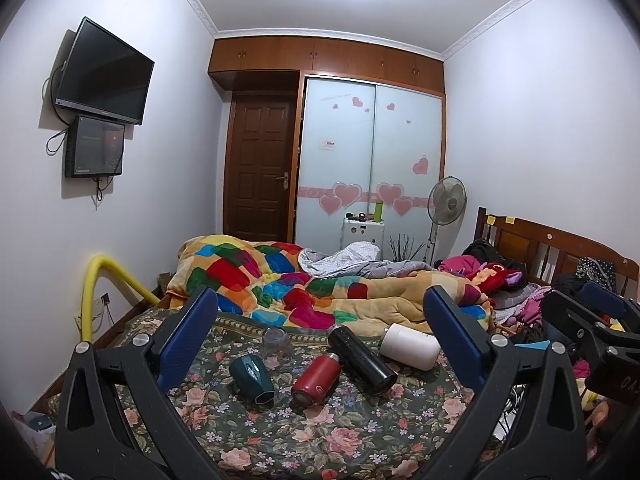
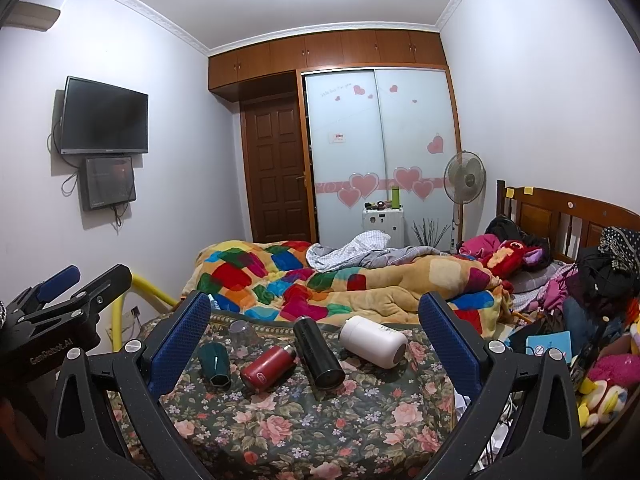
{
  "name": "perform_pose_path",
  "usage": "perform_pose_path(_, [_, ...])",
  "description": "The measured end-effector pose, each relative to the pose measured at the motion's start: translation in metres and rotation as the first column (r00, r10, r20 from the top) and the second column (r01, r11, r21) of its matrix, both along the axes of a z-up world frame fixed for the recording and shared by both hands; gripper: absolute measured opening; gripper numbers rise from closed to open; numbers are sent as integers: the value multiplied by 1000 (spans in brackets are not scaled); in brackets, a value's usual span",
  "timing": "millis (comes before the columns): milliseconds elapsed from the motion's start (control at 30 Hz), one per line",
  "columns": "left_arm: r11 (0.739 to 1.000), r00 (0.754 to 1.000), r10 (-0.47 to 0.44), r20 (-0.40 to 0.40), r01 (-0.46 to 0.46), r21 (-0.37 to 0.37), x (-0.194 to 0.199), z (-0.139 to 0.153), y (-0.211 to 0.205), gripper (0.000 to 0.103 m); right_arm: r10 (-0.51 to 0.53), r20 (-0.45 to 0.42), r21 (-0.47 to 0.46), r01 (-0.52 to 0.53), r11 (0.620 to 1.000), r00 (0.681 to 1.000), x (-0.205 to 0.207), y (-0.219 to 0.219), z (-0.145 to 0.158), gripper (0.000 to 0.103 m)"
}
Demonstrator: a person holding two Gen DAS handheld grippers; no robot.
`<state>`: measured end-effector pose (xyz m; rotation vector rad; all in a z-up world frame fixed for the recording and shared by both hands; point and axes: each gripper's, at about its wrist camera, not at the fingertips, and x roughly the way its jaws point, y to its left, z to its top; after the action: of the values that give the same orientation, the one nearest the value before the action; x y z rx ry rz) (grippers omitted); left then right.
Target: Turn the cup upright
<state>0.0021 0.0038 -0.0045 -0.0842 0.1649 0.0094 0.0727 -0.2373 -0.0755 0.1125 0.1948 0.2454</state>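
Both grippers hang over the near end of the bed, side by side. On the left gripper (image 1: 320,332) the jaws are wide open, with blue pads far apart, and hold nothing. On the right gripper (image 2: 316,332) the jaws are wide open too, and they are empty as well.

Between the pads lies the flowery dark bedspread (image 1: 304,440) with five drink things on it. Farthest left is a dark green cup with flat sides (image 1: 253,376), lying on its side with one end facing the cameras. Just behind it is a clear glass cup (image 1: 277,345) standing upside down. Next comes a red metal bottle (image 1: 316,378) on its side. A long black metal flask (image 1: 362,360) lies beside it, very close to it. A white round bottle (image 1: 409,346) lies on its side to the right, a little apart from the flask.

Past them sits a bright blanket with many coloured patches (image 1: 280,280). Clothes and soft toys (image 2: 600,320) are piled on the right side of the bed. On the left wall hangs a black flat television (image 1: 104,74).
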Motion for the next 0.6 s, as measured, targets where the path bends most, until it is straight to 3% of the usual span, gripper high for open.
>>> perform_pose_path(600, [1000, 1000, 5, 2, -5, 0, -1, 1, 1, 103, 5, 0, 3, -5, 1000, 1000, -3, 0, 1, 103])
